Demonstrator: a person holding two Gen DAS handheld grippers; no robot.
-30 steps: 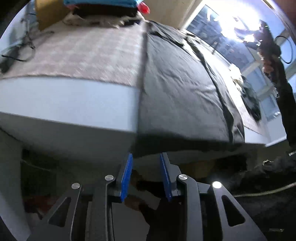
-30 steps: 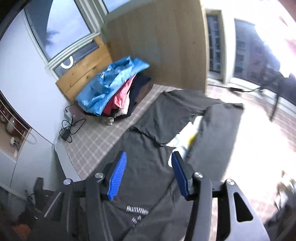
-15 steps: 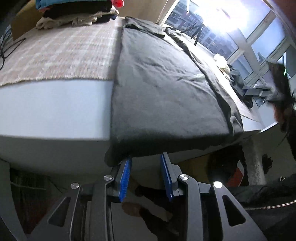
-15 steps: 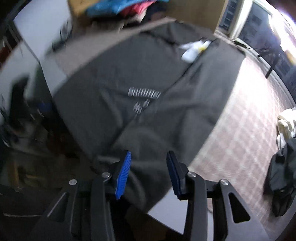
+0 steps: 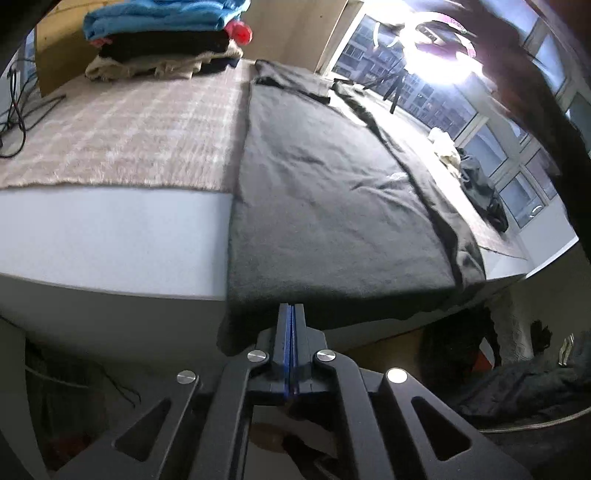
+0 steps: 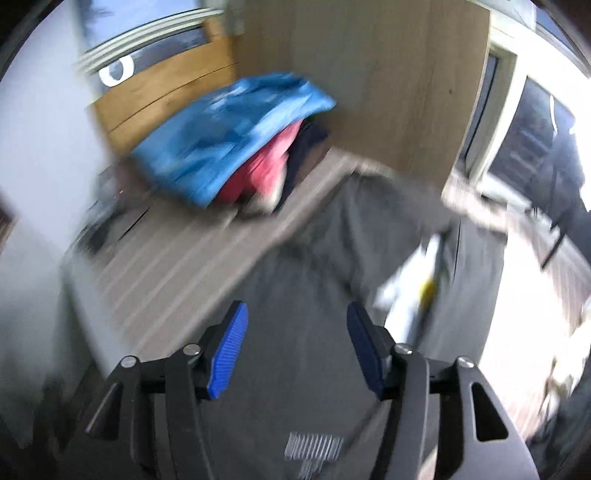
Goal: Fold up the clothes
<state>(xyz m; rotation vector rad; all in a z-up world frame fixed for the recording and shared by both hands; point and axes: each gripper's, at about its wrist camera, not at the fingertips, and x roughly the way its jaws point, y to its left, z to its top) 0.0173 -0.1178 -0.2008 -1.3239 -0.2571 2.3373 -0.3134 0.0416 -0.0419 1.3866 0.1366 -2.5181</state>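
Observation:
A dark grey T-shirt [image 5: 332,206] lies spread flat on the table, its hem hanging over the near edge. My left gripper [image 5: 291,314] is shut on that hem at the table's front edge. The same shirt shows blurred in the right wrist view [image 6: 317,280], with white print near the bottom and a white and yellow patch toward the collar. My right gripper [image 6: 295,332] is open and empty, held above the middle of the shirt.
A checked beige cloth [image 5: 122,125] covers the white table [image 5: 110,236]. A stack of folded clothes, blue on top [image 5: 159,33], sits at the far left corner [image 6: 229,136]. Cables [image 5: 18,110] lie at the left. Dark and pale clothes [image 5: 476,184] are piled at the far right.
My left gripper has closed on the shirt's hem; it was open just below the edge before. My right gripper has swung up from the shirt's near edge to above its middle.

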